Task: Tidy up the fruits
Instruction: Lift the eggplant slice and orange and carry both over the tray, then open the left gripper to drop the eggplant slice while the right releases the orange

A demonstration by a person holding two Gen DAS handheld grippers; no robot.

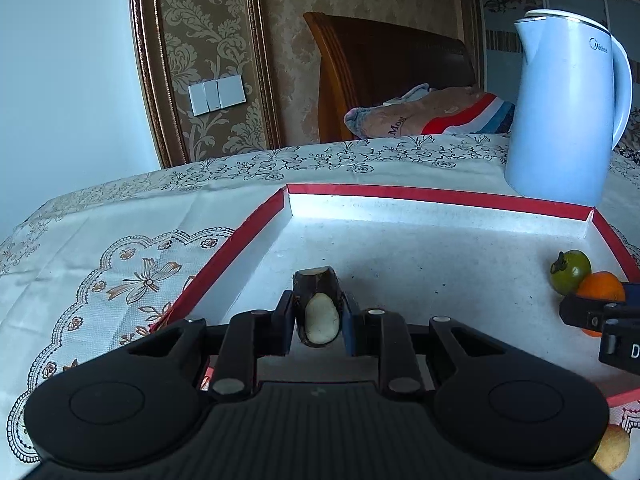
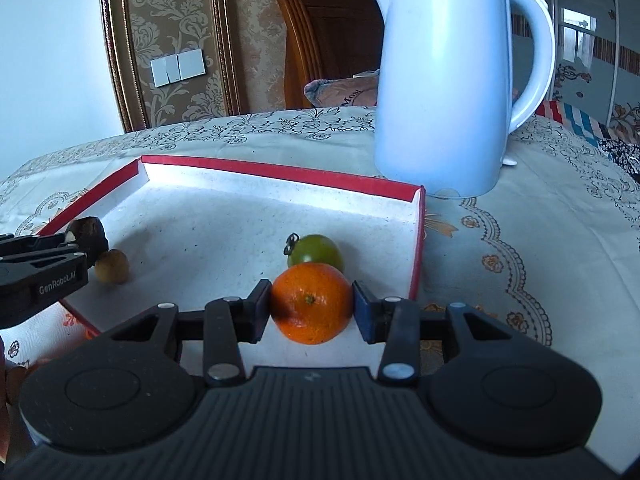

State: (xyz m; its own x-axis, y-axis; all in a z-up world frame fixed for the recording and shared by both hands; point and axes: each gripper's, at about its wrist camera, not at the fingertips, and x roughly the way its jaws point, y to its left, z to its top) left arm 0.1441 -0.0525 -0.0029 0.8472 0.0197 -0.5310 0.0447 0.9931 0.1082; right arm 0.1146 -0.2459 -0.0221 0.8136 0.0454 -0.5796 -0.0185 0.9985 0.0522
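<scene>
Behind the tray (image 2: 416,240), a kettle (image 2: 448,92) stands clear.

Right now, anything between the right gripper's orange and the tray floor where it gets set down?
Nothing visible. The right gripper is shut on the orange over bare floor of the red-rimmed tray. The green tomato sits just behind the orange; the small yellowish fruit lies far to the left.

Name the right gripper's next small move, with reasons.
Probably lower and release: the right gripper grips the round orange mandarin over the red-rimmed white tray, beside the green tomato already lying there.
</scene>
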